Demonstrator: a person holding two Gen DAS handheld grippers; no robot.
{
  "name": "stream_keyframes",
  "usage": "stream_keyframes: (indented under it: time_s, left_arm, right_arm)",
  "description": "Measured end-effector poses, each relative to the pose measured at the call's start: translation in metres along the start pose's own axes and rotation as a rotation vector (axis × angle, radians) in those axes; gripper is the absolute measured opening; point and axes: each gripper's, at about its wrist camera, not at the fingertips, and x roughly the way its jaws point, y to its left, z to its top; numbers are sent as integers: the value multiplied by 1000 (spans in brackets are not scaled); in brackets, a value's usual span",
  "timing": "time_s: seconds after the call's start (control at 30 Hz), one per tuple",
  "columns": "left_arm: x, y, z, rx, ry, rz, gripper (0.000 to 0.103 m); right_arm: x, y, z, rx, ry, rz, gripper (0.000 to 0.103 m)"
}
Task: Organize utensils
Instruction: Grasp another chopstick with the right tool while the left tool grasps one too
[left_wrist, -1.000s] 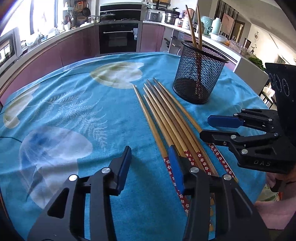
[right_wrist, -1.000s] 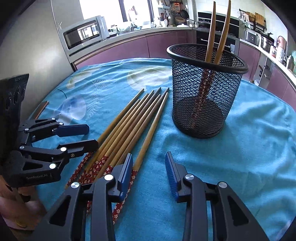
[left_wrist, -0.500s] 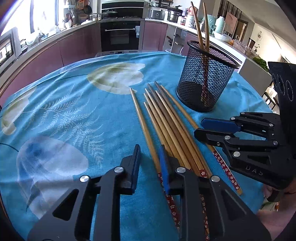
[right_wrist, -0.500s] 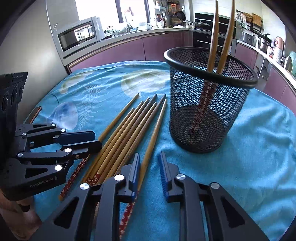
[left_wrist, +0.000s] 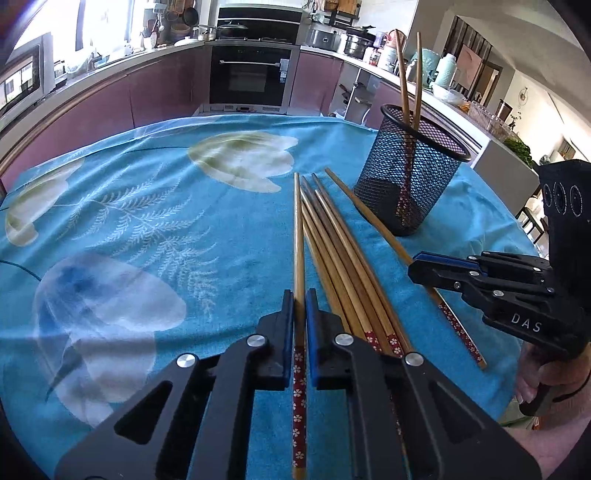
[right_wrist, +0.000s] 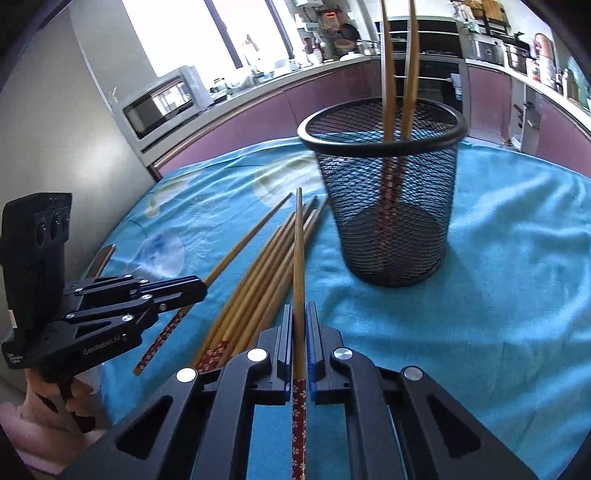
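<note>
Now both grippers had just squeezed shut, the left gripper (left_wrist: 299, 306) on one chopstick (left_wrist: 298, 236) and the right gripper (right_wrist: 299, 317) on another chopstick (right_wrist: 298, 251). Next they could probably go into the basket (right_wrist: 384, 221).

My right gripper (right_wrist: 299, 314) has just closed its jaws on one chopstick (right_wrist: 298, 258), whose tip points away toward the far side. To the left I see the left gripper (right_wrist: 199, 290) pinching another chopstick (right_wrist: 251, 236) beside the loose bundle (right_wrist: 258, 291). Far right on the blue cloth (right_wrist: 498, 295) stands the mesh cup (right_wrist: 384, 199) with two chopsticks upright inside.
</note>
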Motion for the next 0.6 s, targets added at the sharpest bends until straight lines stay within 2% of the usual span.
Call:
stream_keyframes:
  time_s: [0.13, 0.37, 0.6]
  left_arm:
    - [-2, -5, -6, 31, 13, -24, 7]
    - [5, -5, -9, 52, 45, -35, 8]
    - [17, -3, 1, 78, 61, -25, 11]
  right_arm:
    - [3, 7, 0, -33, 33, 22, 6]
    - [14, 10, -1, -66, 77, -6, 8]
    - [24, 12, 7, -105, 81, -39, 10]
